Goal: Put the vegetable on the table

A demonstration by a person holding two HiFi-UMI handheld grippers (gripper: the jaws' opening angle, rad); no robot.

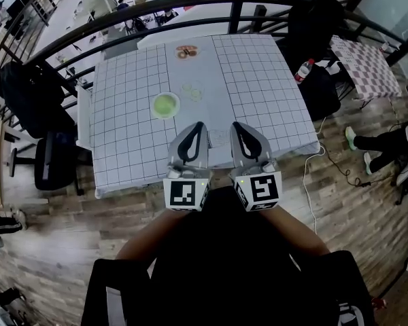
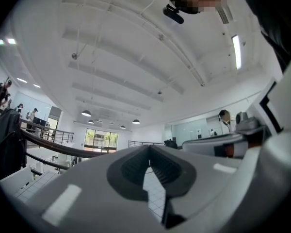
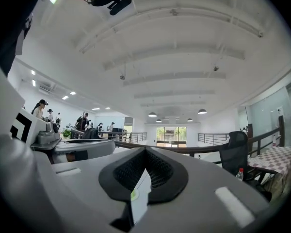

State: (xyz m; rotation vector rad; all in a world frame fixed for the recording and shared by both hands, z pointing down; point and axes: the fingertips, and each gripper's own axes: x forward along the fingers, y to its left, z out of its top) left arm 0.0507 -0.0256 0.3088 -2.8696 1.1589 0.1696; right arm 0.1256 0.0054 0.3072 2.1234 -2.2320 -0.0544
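A small round green dish (image 1: 166, 104) with something green in it sits near the middle of the grid-patterned table (image 1: 258, 80); I cannot make out the vegetable itself. My left gripper (image 1: 198, 125) and right gripper (image 1: 235, 125) are side by side over the table's near edge, a little nearer than the dish, tips pointing away from me. Both are shut with nothing between the jaws. The left gripper view shows its gripper (image 2: 149, 148) with the tips touching, aimed at the room and ceiling. The right gripper (image 3: 145, 150) looks the same in its own view.
A plate of brown food (image 1: 186, 51) lies at the table's far edge, with faint pale shapes (image 1: 192, 92) before it. A black chair (image 1: 54, 158) and backpack (image 1: 27, 97) stand left; a curved railing (image 1: 190, 2) runs behind. A bottle (image 1: 303, 70) and black bag (image 1: 319, 90) stand right.
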